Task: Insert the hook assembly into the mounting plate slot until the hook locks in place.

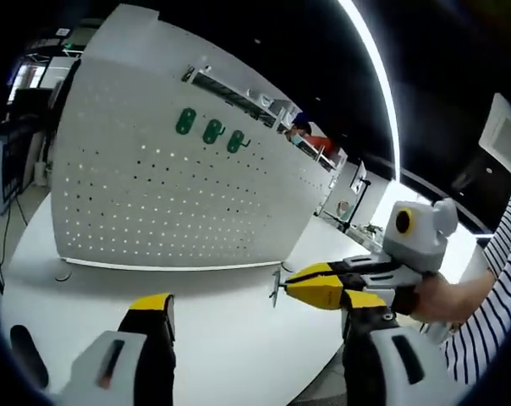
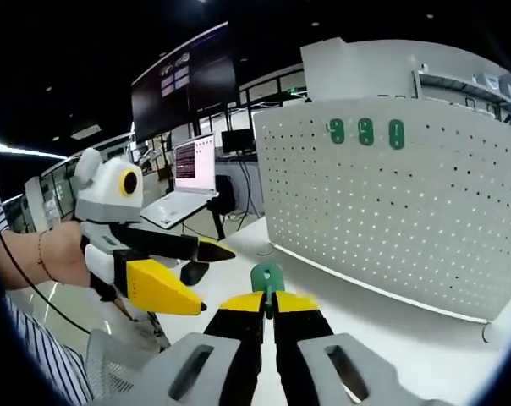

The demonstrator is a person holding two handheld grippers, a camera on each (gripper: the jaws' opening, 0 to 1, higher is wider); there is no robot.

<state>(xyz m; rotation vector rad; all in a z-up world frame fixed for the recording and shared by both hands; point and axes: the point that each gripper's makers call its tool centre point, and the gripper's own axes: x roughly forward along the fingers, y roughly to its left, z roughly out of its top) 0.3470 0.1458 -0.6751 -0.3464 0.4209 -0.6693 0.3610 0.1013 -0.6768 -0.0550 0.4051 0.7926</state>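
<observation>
A white perforated mounting plate (image 1: 179, 194) stands upright on the table, also seen in the right gripper view (image 2: 391, 211). Three green hooks (image 1: 211, 131) hang in a row near its top (image 2: 365, 133). My right gripper (image 2: 268, 300) is shut on a green hook assembly (image 2: 266, 277), held well short of the plate. In the left gripper view the right gripper (image 1: 291, 286) comes in from the right with the hook's metal prong (image 1: 275, 292) sticking out of its tips. My left gripper (image 1: 255, 304) is open and holds nothing; it hangs beside the right one (image 2: 217, 279).
The white table (image 1: 222, 338) runs under the plate, with its edge close at lower right. A laptop (image 2: 192, 173) sits on a desk to the left. A person's hand (image 2: 57, 254) and striped sleeve (image 1: 501, 279) hold the grippers. A dark object (image 1: 27, 355) lies at lower left.
</observation>
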